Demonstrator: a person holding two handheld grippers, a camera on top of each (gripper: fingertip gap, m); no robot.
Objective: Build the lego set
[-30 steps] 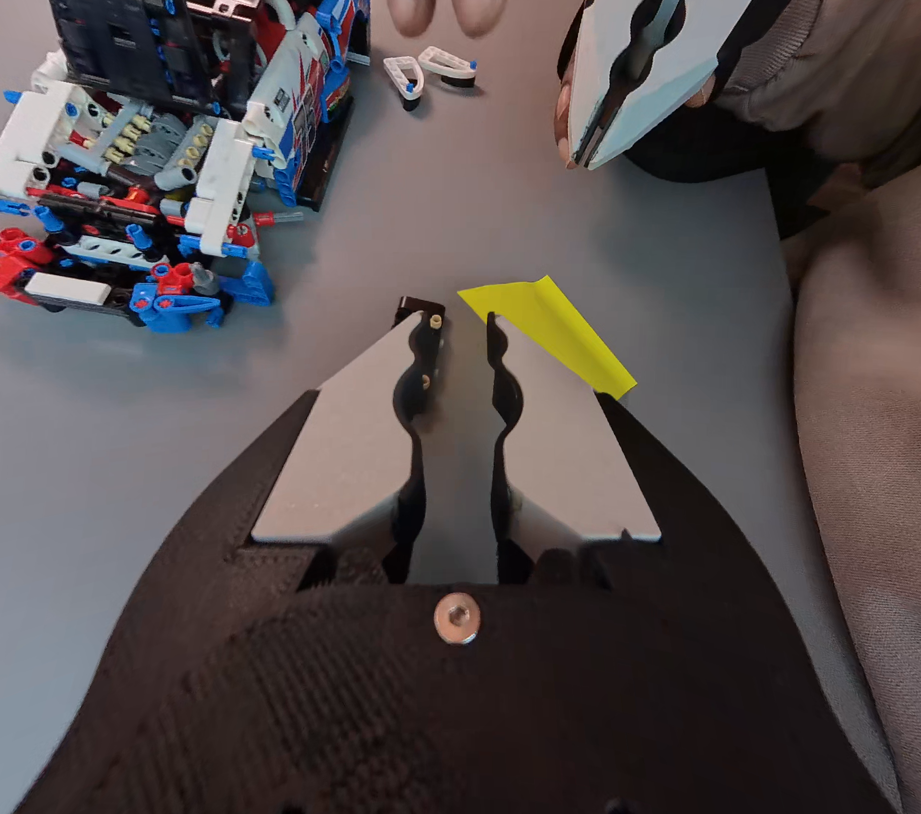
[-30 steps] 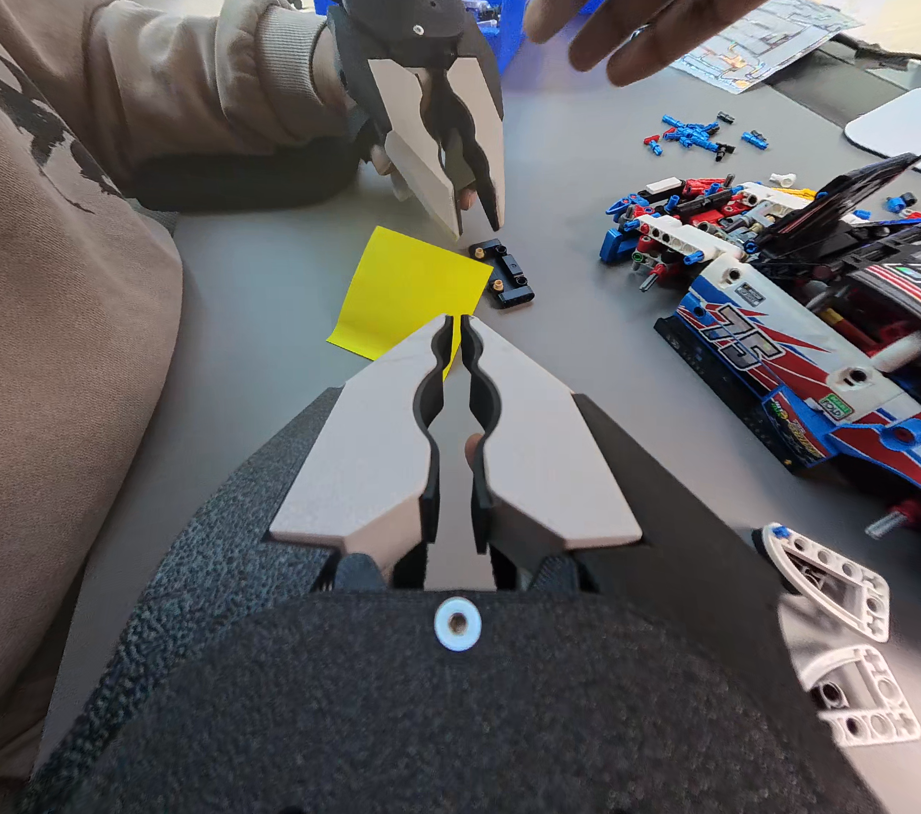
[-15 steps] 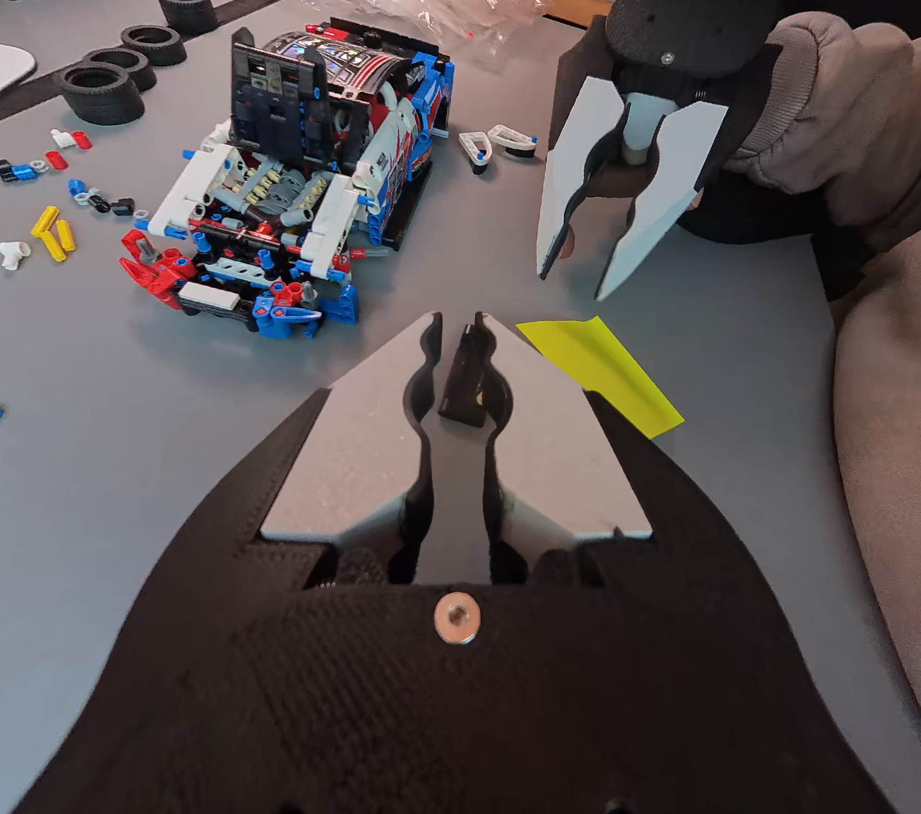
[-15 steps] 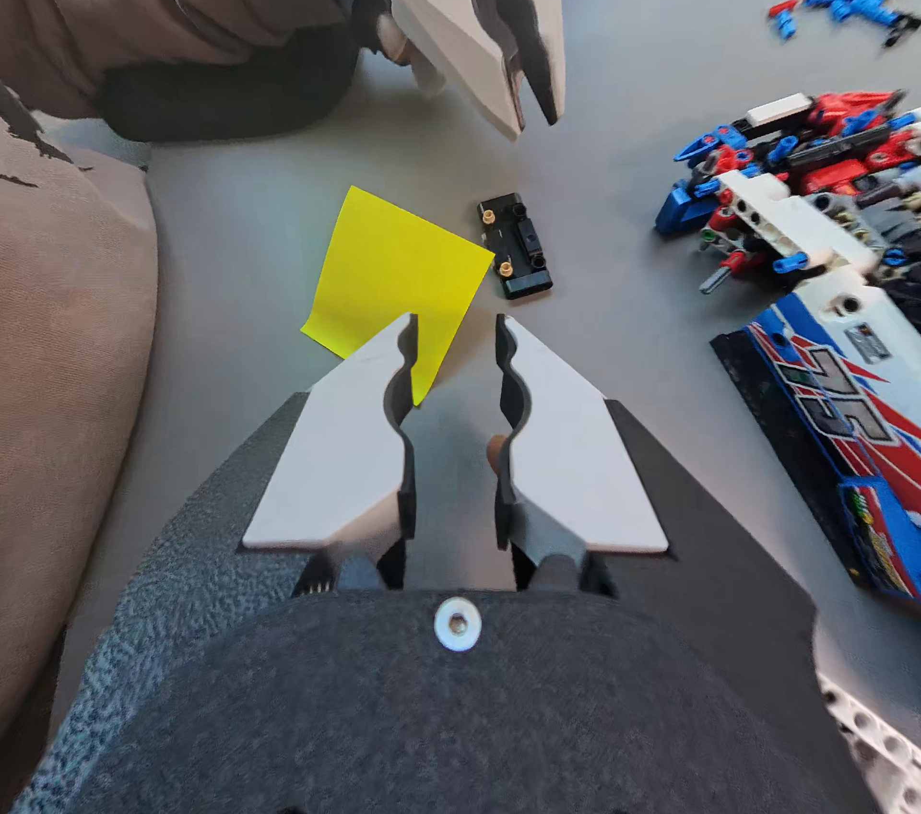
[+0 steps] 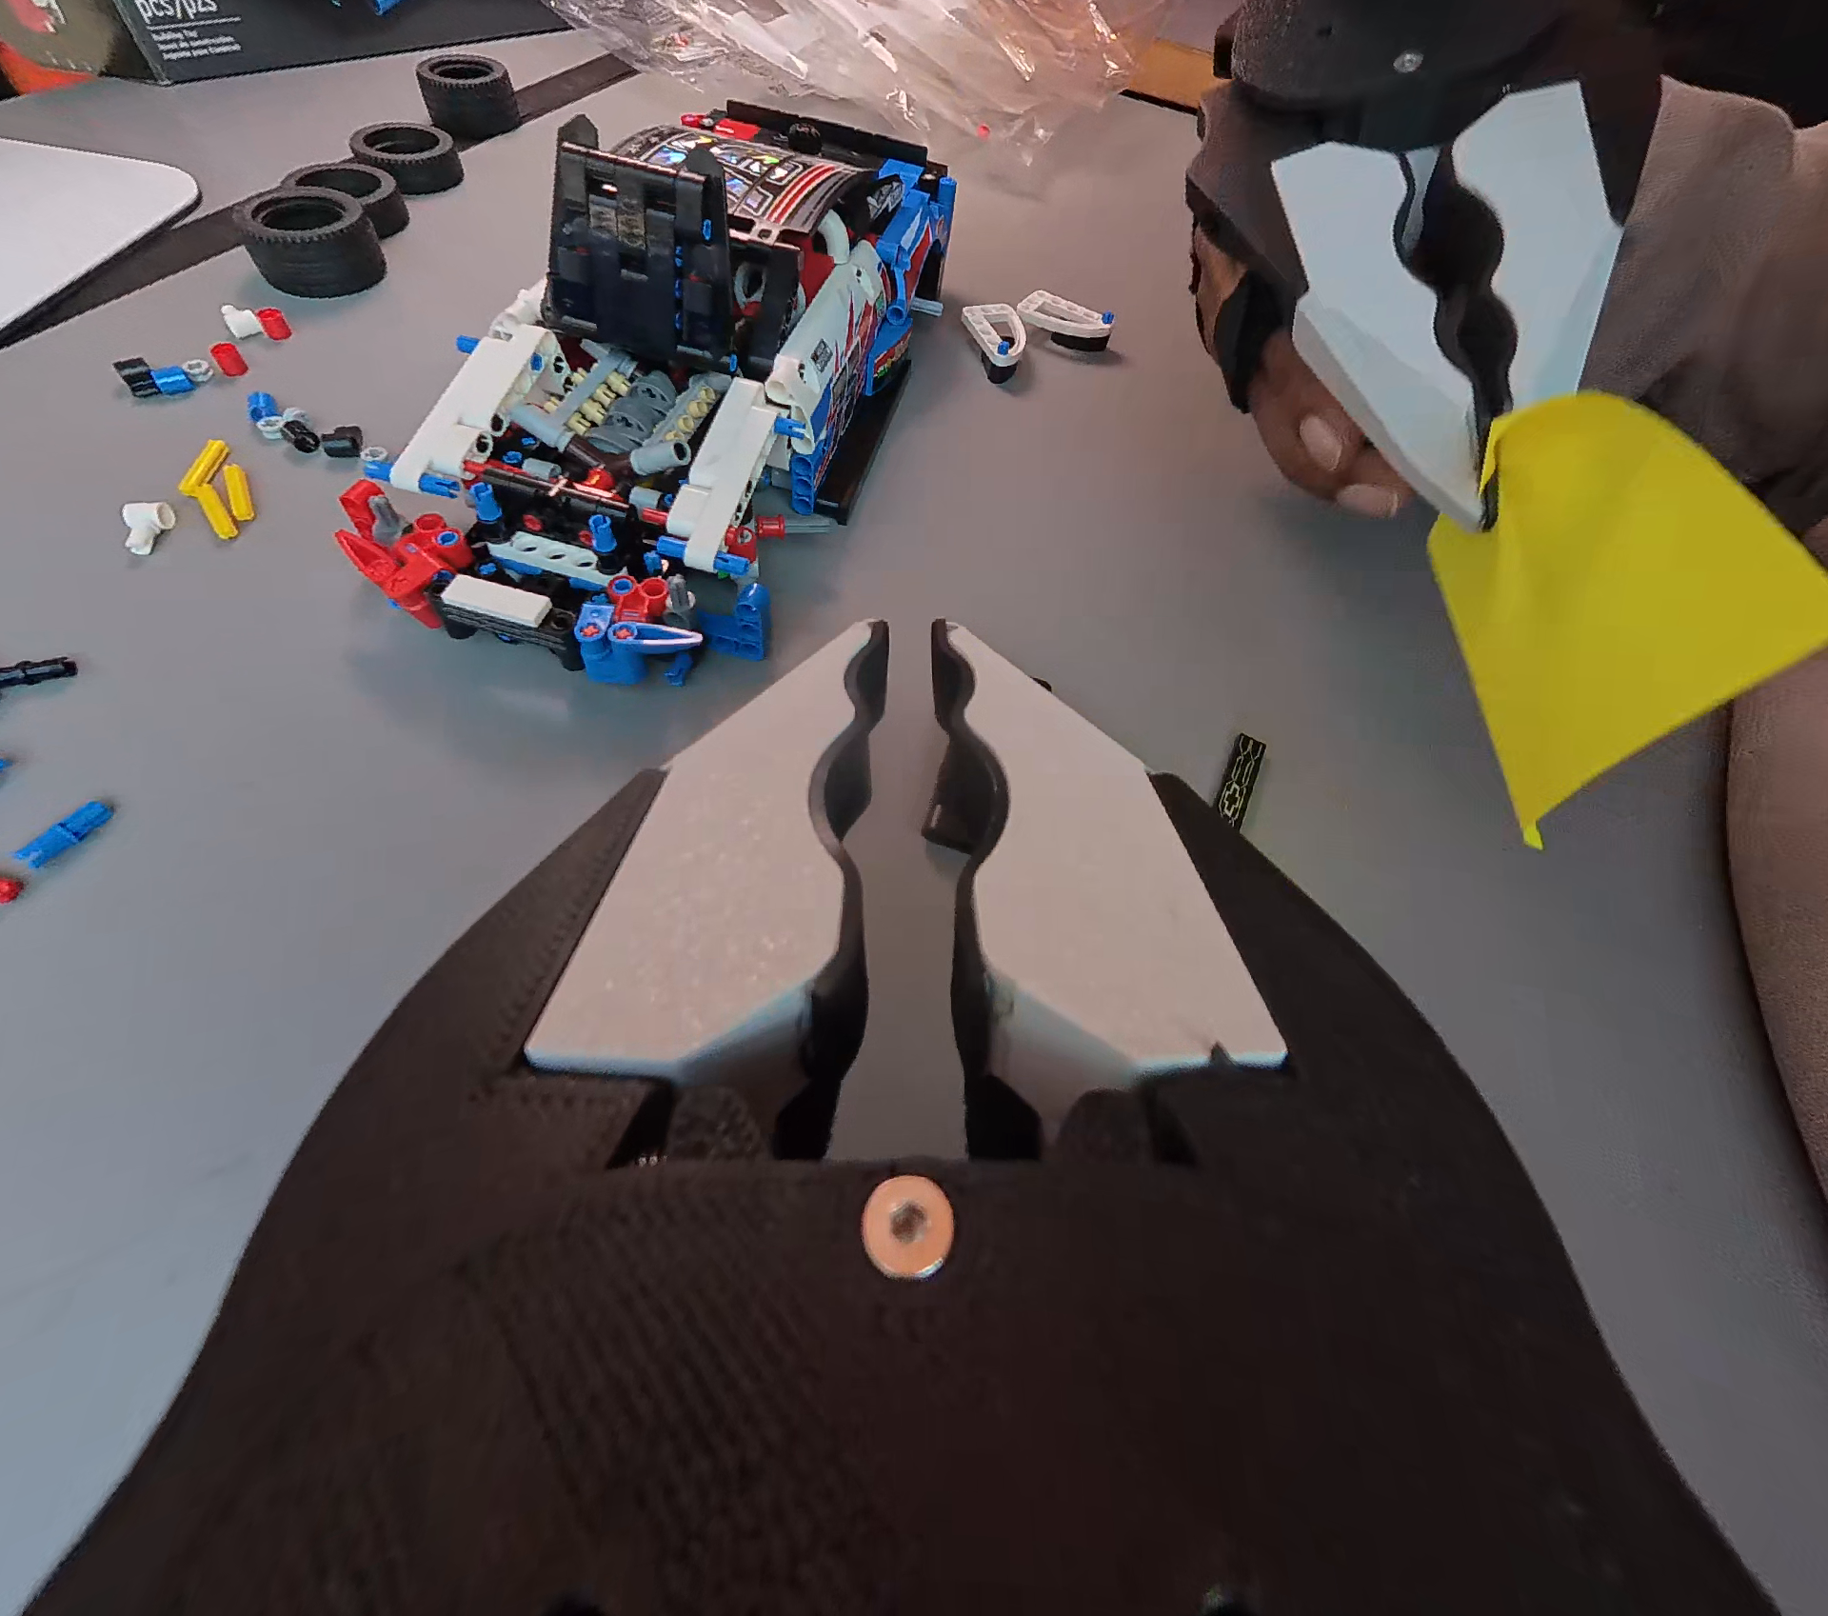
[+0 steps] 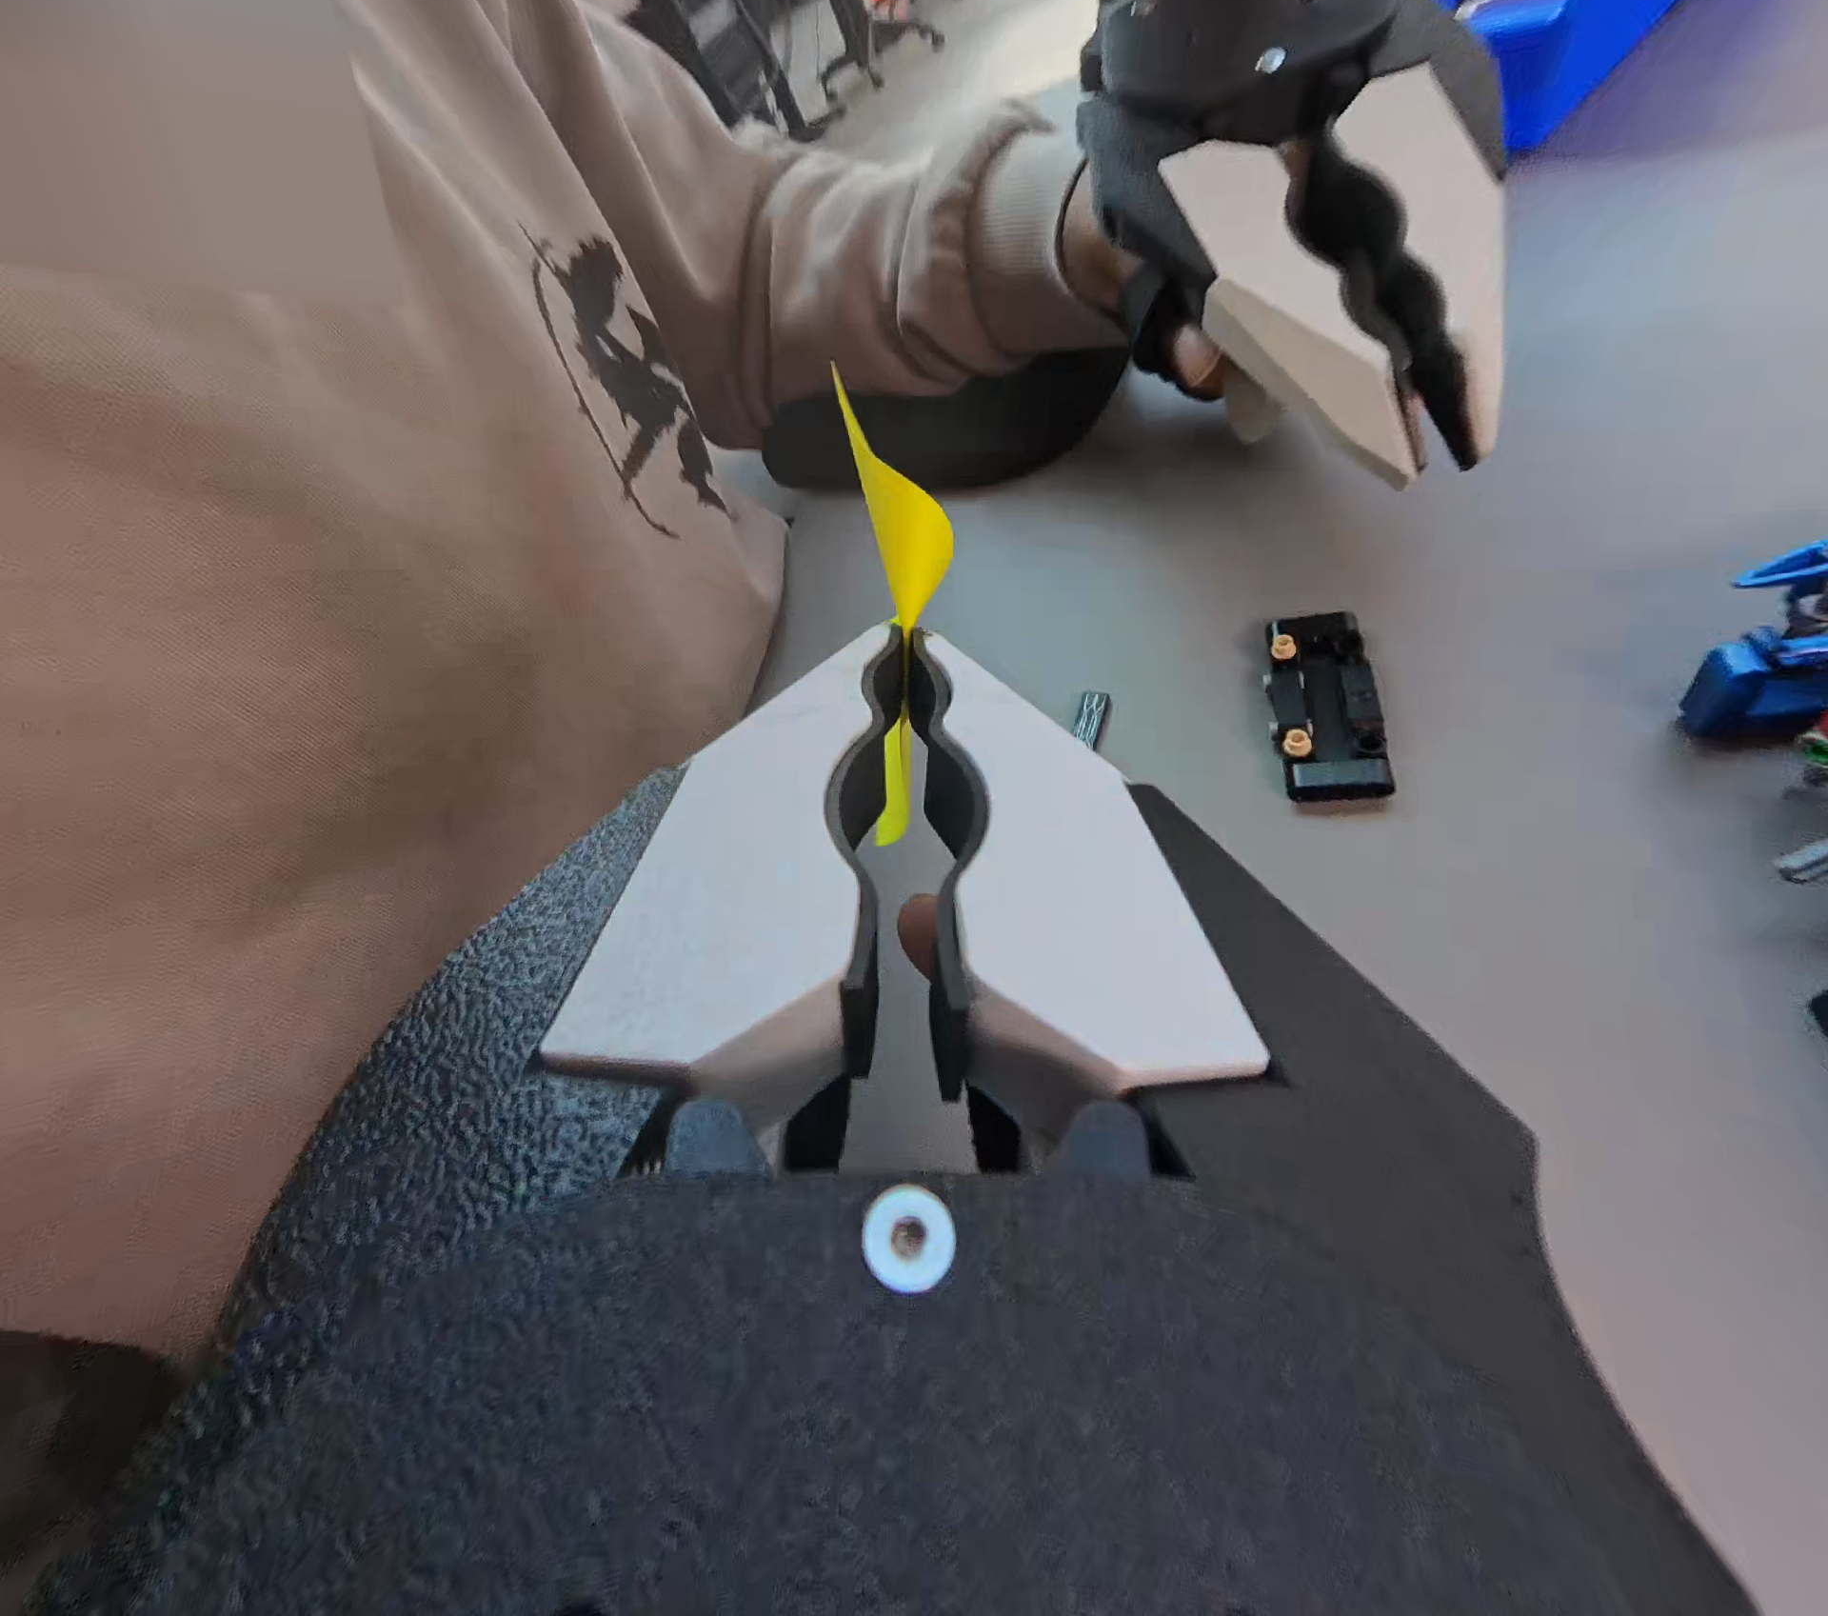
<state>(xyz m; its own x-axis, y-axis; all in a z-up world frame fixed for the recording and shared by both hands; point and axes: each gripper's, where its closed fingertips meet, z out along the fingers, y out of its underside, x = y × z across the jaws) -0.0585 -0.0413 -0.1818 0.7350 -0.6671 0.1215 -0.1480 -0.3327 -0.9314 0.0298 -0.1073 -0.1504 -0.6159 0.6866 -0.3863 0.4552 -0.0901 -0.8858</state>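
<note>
The right gripper [image 6: 905,634] had its fingers clamped on a yellow paper sheet [image 5: 1622,579], lifted clear of the grey surface [image 5: 297,925]. The left gripper [image 5: 910,629] hung above the surface with its fingers slightly apart and nothing between them. The black lego piece [image 6: 1325,708] with tan pins lay flat, its long axis running roughly along the right gripper's line of sight, to the right of those fingers and below the left gripper, which looked nearer and free.
</note>
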